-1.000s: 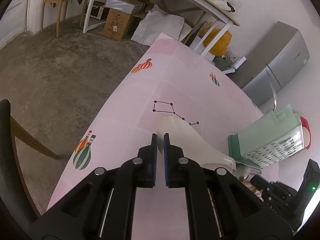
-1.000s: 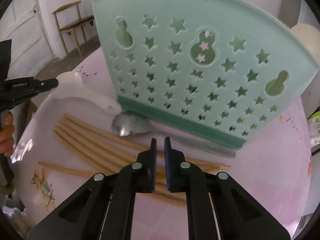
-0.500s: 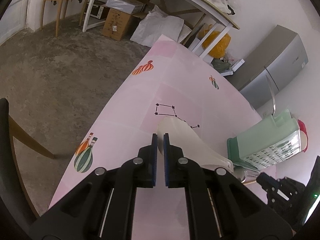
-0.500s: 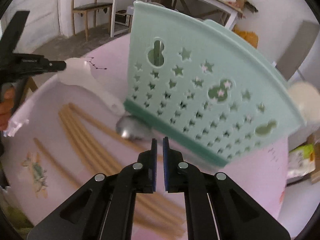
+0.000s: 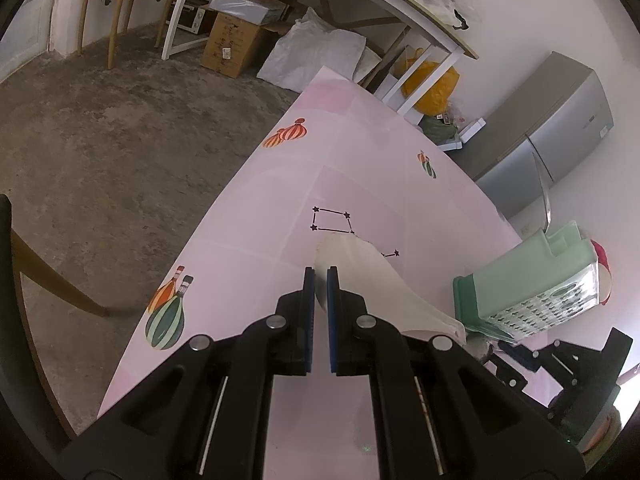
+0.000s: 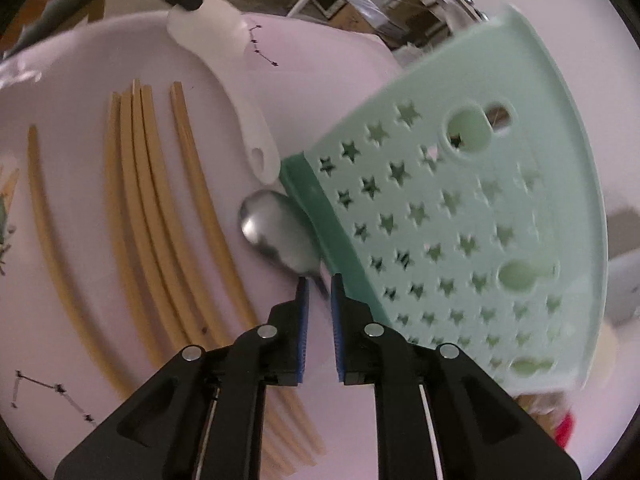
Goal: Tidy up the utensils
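My left gripper [image 5: 320,276] is shut on the blade edge of a white plastic rice paddle [image 5: 368,276], held over the pink tablecloth. The paddle also shows in the right wrist view [image 6: 244,104], its handle end next to the mint green utensil holder [image 6: 460,216]. A metal spoon [image 6: 276,236] lies on the cloth with its handle under the holder. My right gripper [image 6: 319,282] is slightly open, its tips on either side of the spoon's neck. Several wooden chopsticks [image 6: 152,208] lie left of the spoon. The holder [image 5: 524,288] stands at right in the left wrist view.
The pink table [image 5: 360,152] has its edge at the left, with concrete floor beyond. A dark chair back [image 5: 24,264] stands near that edge. A grey fridge [image 5: 548,136] and a white table with boxes [image 5: 240,36] stand at the back.
My right gripper has dropped and rolled, coming close to the spoon, and its jaws have opened a little. My left gripper still holds the paddle, nearly unmoved.
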`<state>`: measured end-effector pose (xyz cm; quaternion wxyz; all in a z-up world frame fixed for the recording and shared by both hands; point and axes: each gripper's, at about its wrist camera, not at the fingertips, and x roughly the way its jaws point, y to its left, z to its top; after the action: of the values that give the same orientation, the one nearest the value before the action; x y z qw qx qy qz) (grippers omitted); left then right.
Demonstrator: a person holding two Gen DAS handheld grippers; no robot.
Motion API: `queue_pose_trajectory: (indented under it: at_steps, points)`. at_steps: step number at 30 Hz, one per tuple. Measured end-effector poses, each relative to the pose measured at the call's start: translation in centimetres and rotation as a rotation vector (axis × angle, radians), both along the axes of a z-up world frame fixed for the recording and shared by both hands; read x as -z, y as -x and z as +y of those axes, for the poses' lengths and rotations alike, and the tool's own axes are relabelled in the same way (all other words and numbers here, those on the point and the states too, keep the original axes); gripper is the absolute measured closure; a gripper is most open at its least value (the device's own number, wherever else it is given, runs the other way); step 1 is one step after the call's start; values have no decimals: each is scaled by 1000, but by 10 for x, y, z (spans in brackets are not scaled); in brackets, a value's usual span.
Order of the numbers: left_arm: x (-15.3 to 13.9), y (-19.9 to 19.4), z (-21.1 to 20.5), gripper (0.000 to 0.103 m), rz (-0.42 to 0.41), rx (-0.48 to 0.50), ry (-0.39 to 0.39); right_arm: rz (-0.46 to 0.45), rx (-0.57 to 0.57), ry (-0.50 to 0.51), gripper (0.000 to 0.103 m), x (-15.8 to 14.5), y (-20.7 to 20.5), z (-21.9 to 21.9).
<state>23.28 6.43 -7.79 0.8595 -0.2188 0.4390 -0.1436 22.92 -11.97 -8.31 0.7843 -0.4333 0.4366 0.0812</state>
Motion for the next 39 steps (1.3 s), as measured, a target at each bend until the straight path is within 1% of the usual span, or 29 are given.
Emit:
queue_pose_trajectory:
  at_steps: [4, 7, 10, 14, 16, 17, 19, 22, 24, 27, 32, 37, 39]
  points:
    - [0, 0, 0, 98, 4, -2, 4, -21, -45, 60, 90, 9, -4, 16]
    - [0, 0, 0, 98, 2, -2, 3, -41, -57, 93, 90, 12, -4, 24]
    - [0, -1, 0, 98, 2, -1, -2, -36, -91, 160, 90, 20, 7, 19]
    - [1, -2, 0, 98, 2, -5, -5, -26, -102, 172, 90, 27, 10, 18]
    - [2, -3, 0, 98, 1, -8, -5, -36, -93, 157, 92, 17, 4, 10]
    - [2, -3, 0, 98, 1, -8, -6, -38, -89, 153, 94, 14, 3, 3]
    - [2, -4, 0, 98, 0, -12, -7, -53, -74, 142, 96, 14, 1, 3]
    - [2, -4, 1, 98, -3, -16, -13, -78, -52, 109, 97, 12, 0, 0]
    - [2, -5, 3, 98, -4, -21, -14, -84, -30, 65, 97, 10, -3, -3]
    - [1, -6, 5, 98, -10, -31, -21, -70, -5, -11, 98, 3, -1, -6]
    - [1, -7, 8, 98, -12, -46, -22, -31, 4, -131, 101, -12, 5, -10]
    - [-1, -7, 9, 99, -21, -61, -16, -52, 36, -238, 101, -30, 5, -18]
    - [-2, -6, 9, 99, -26, -61, -21, -55, 48, -253, 101, -33, 6, -22]
